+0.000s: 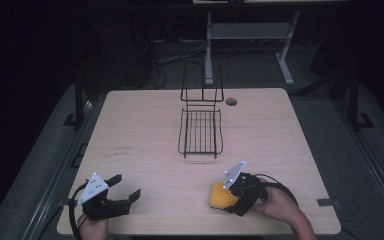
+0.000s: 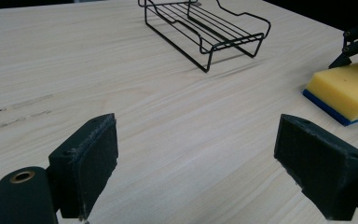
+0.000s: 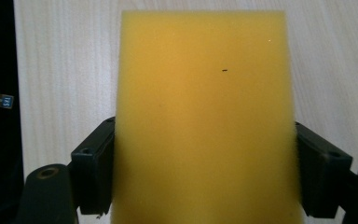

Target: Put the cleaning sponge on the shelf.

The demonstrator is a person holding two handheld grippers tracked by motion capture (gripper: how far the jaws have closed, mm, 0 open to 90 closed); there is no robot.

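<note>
In the right gripper view the sponge (image 3: 204,121) runs off the bottom edge, and its sides cover the inner faces of the jaws. In the left gripper view the wire rack (image 2: 205,32) is cut by the top edge. In the high view the person's forearms leave the bottom edge, and the room beyond the tabletop (image 1: 145,125) is too dark to read.

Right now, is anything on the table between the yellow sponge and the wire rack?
No, nothing visible. The sponge, gripped by the right gripper, has only bare table between it and the wire rack.
</note>
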